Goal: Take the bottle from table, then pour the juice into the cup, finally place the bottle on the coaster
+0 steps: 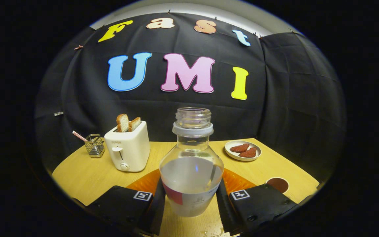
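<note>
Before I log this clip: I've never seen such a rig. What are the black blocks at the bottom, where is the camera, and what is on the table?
There is no robot arm here. A person carries a hand-held two-finger tool, and the camera rides on it, looking forward along its fingers; those are the black blocks you see. The fisheye lens bends the picture.

Between the fingers stands a clear, uncapped bottle, partly filled with pale liquid. Both fingers sit against its sides, so the tool appears shut on it. An orange coaster lies on the wooden table just behind the bottle.

Beyond the fingers are a white toaster holding bread slices, a small wire basket, a plate with two reddish pieces of food, and a dark cup to the right.
</note>
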`<action>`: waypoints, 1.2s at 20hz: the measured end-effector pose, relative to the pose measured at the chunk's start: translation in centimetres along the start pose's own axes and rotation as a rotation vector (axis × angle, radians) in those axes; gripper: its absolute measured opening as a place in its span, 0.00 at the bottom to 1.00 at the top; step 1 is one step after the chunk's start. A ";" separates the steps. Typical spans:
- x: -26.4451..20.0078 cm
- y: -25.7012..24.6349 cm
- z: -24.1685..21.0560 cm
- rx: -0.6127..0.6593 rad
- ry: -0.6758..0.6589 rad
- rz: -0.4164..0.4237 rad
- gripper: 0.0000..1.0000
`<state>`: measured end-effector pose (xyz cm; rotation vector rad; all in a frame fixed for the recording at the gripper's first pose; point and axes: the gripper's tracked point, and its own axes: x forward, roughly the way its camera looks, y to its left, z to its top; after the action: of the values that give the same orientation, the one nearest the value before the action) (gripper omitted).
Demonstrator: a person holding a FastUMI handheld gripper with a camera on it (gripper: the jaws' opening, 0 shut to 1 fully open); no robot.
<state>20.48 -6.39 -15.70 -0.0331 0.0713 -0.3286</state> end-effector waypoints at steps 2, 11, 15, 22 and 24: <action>1.9 -0.3 0.4 -0.034 -0.019 -0.010 0.71; 8.2 2.0 -1.4 -0.135 -0.033 -0.022 0.71; 10.0 2.7 -2.5 -0.103 -0.027 0.002 0.72; 11.7 1.7 -4.8 -0.056 0.012 -0.024 0.72; 11.8 1.8 -5.4 -0.038 0.017 -0.021 0.73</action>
<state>31.74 -8.64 -21.95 -0.0683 0.0943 -0.3487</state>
